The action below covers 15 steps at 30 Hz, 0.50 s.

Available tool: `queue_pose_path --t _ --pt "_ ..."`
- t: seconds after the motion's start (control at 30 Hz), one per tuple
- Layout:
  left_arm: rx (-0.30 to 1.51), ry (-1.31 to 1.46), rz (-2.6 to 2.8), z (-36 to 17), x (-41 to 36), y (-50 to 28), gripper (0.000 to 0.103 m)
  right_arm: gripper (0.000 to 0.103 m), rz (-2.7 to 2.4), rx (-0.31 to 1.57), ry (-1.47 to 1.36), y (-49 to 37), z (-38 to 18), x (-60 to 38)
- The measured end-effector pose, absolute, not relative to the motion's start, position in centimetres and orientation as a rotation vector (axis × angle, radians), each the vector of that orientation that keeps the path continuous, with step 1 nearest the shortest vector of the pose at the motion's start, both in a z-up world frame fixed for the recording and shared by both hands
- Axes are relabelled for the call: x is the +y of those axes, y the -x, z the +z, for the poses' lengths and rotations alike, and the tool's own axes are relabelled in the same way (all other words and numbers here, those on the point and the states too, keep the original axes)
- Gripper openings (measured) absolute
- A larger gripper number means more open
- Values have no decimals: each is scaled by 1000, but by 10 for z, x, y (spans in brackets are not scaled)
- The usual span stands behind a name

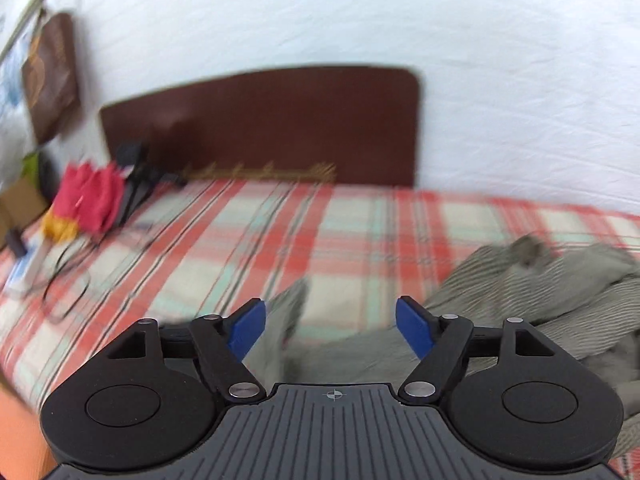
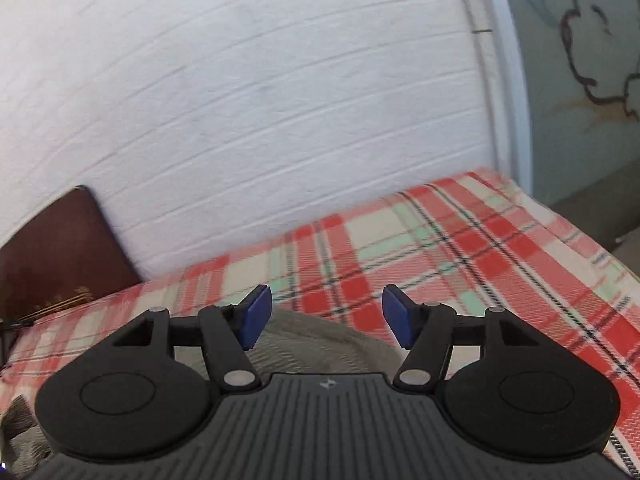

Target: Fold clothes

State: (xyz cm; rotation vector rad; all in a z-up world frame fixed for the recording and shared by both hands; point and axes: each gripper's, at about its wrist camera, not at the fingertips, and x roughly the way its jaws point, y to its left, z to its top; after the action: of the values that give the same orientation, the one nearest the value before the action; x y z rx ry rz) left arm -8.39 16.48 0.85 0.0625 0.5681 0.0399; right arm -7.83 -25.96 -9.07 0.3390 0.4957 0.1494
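Note:
A crumpled grey striped garment [image 1: 540, 292] lies on the red plaid bed sheet [image 1: 248, 232], spreading from under my left gripper to the right. My left gripper [image 1: 331, 330] is open and empty, just above the garment's near edge, with a fold of cloth rising by its left blue pad [image 1: 248, 330]. In the right wrist view the same garment [image 2: 320, 344] bunches below my right gripper [image 2: 327, 316], which is open and empty above it. More grey cloth shows at the lower left [image 2: 20, 432]. The left view is blurred.
A dark brown headboard [image 1: 272, 120] stands against the white brick wall [image 2: 240, 100]. Red and yellow cloths [image 1: 86, 200], dark items and a black cable [image 1: 64, 280] lie at the bed's left side. The bed's right edge [image 2: 580, 232] drops off by a painted wall.

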Motion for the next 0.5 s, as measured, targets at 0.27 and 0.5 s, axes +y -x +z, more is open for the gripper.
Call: queue_pose_path --t 0.27,0.5 --pt "636 -278 -258 -13 89 29 84 67 599 725 -418 99 -110 -179" --pt "764 -349 -319 -51 65 -16 80 58 738 953 -619 94 -151 -144"
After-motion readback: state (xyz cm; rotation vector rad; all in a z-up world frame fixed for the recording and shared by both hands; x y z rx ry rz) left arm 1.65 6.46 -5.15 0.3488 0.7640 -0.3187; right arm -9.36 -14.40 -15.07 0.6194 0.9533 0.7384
